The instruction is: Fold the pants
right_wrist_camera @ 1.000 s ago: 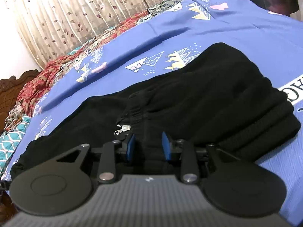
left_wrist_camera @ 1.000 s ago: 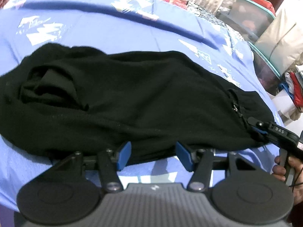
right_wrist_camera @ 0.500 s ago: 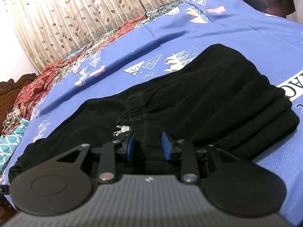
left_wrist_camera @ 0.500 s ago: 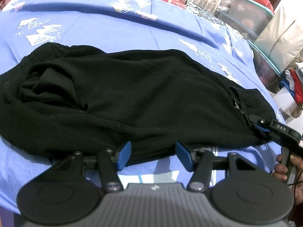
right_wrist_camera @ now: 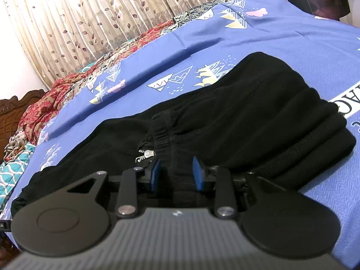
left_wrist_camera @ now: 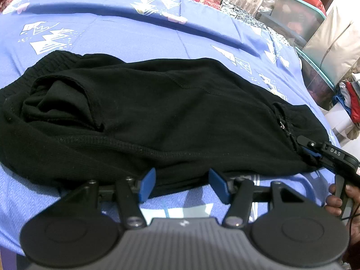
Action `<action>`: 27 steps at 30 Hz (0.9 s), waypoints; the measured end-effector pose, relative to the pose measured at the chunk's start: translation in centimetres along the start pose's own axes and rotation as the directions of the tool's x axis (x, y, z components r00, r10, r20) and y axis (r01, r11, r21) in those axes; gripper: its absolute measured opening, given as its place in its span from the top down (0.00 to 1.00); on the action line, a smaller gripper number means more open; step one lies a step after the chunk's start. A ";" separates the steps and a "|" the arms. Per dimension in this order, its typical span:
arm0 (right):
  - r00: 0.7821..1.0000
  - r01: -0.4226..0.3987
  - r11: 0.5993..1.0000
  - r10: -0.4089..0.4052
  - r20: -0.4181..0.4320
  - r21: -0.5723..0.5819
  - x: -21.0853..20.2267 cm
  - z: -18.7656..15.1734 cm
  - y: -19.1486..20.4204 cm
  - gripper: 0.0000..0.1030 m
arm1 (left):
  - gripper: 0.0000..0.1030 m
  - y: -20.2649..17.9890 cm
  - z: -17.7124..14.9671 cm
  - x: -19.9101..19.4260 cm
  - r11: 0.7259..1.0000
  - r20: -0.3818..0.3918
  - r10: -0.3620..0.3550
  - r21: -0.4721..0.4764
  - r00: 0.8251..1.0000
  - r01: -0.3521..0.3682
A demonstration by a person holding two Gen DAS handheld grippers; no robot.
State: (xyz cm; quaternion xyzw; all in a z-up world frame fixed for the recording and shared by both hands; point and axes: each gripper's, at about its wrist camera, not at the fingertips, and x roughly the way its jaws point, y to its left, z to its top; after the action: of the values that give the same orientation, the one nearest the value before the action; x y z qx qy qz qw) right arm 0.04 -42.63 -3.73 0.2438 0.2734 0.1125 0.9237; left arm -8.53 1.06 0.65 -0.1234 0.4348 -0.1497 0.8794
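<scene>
Pants [left_wrist_camera: 157, 117], black, spread across blue patterned bedsheet [left_wrist_camera: 135, 36]. Left gripper [left_wrist_camera: 182, 185]: jaws wide apart, empty, at the near hem. Right gripper [right_wrist_camera: 176, 175], marked "DAS": part-open astride the waistband beside zipper [right_wrist_camera: 146, 154], grip uncertain.

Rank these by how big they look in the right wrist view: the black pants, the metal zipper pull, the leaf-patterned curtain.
1. Black fabric pants and beige leaf-patterned curtain: similar spread; the curtain is farther away, so unsure.
2. Small silver metal zipper pull: clearly smallest.
</scene>
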 end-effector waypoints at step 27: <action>0.998 0.065 0.993 -0.067 -0.016 -0.095 -0.4 0.9 1.9 0.66 | 0.15 7.2 0.1 -9.0 0.982 0.224 0.032 -0.190 0.974 0.012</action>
State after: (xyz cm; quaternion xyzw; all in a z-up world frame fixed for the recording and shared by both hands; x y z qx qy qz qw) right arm 0.03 -41.47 -1.89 0.1895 0.2845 0.0971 0.9347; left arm -12.54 11.04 4.77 -0.2210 0.3448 -0.0880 0.9080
